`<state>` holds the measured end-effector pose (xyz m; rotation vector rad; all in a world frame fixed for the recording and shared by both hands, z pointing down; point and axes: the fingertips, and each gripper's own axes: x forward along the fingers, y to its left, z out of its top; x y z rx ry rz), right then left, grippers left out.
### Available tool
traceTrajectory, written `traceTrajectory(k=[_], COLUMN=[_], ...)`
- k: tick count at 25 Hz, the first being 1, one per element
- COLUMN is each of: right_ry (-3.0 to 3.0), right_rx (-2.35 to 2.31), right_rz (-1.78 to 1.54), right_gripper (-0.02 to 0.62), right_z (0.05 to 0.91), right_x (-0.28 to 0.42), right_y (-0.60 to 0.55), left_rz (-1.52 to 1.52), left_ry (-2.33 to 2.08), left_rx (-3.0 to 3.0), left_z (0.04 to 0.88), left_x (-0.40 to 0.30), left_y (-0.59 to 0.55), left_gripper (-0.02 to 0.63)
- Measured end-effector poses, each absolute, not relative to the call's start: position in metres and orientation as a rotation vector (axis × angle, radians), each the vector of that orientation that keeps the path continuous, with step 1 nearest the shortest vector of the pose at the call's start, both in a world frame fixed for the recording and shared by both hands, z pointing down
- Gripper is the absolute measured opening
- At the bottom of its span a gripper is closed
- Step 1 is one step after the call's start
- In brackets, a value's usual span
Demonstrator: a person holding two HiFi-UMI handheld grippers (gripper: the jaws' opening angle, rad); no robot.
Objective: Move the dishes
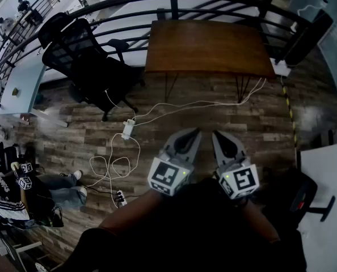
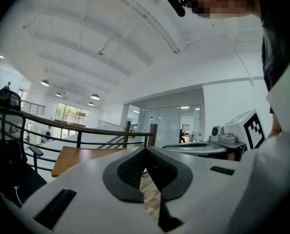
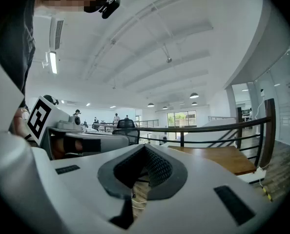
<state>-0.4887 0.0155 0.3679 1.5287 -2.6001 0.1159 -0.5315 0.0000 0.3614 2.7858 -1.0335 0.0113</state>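
The left gripper (image 1: 194,131) and right gripper (image 1: 216,135) are held side by side above the plank floor (image 1: 259,123). Each is pressed together at its dark, ribbed pads, with nothing pinched. A rectangular brown wooden table (image 1: 208,47) on thin dark legs is seen ahead. Where the dishes lie cannot be told, as they are perhaps out of frame

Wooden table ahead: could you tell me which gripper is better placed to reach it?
Neither clearly: the left gripper and right gripper sit side by side, both shut and empty, with the wooden table centred ahead. No dishes are in view.
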Motion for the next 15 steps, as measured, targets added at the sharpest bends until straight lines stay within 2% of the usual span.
traceTrajectory(k=[9, 15], right_ry=[-2.573, -2.567], right_rx=[1.557, 1.608], right_rz=[0.093, 0.110], right_gripper=[0.008, 0.008], right_z=[0.364, 0.363], right_x=[-0.481, -0.453], right_y=[0.022, 0.028], left_rz=[-0.009, -0.004], left_ry=[-0.990, -0.946], left_rx=[2.785, 2.822], left_z=[0.360, 0.358], left_x=[-0.523, -0.493], left_y=[0.004, 0.006], left_gripper=[-0.005, -0.005])
